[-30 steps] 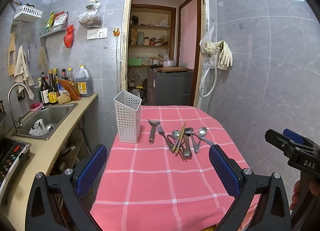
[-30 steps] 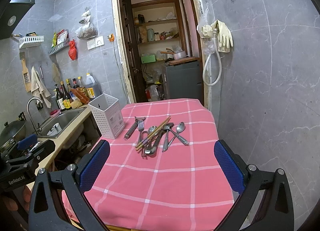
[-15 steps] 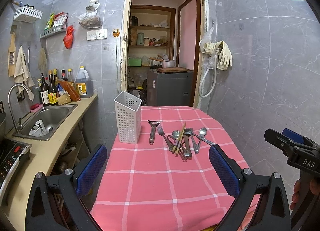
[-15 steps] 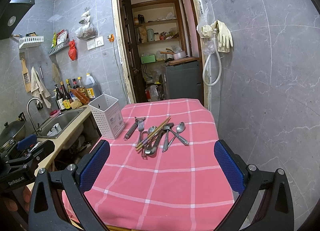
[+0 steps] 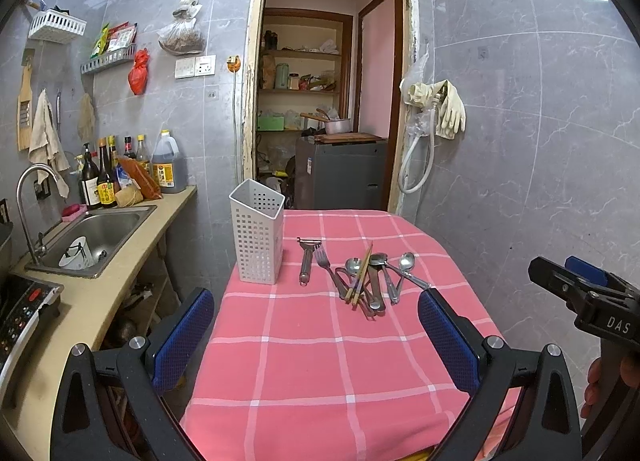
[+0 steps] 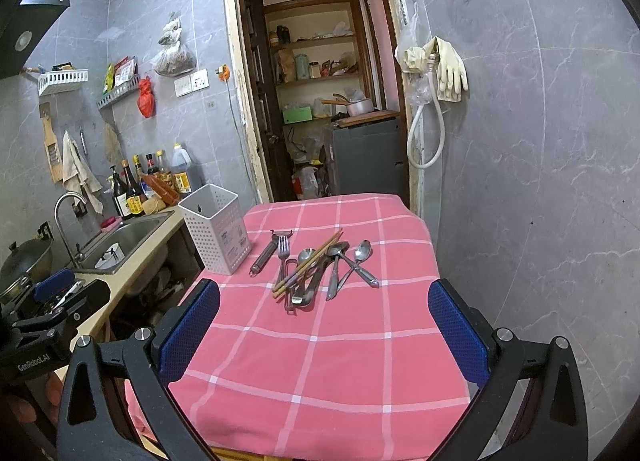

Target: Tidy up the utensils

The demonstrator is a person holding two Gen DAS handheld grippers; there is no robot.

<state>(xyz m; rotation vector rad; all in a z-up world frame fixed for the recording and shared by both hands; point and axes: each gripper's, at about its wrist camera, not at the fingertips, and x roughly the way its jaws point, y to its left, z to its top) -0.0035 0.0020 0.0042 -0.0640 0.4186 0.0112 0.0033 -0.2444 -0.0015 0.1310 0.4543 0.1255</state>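
A pile of metal spoons [image 5: 374, 277] [image 6: 332, 261], a fork [image 5: 326, 265] [image 6: 282, 257], wooden chopsticks [image 5: 362, 271] [image 6: 308, 263] and a peeler [image 5: 306, 261] [image 6: 268, 251] lies mid-table on the pink checked cloth [image 5: 320, 361] [image 6: 320, 361]. A white perforated utensil holder [image 5: 257, 233] [image 6: 216, 229] stands upright at the table's left edge, left of the peeler. My left gripper [image 5: 316, 341] is open and empty, near the table's front. My right gripper [image 6: 324, 337] is open and empty, also short of the pile.
A counter with a steel sink [image 5: 92, 237] [image 6: 124, 241], a tap and several bottles [image 5: 120, 177] runs along the left. A doorway [image 5: 320, 113] opens behind the table. The grey tiled wall [image 5: 520, 161] stands close on the right.
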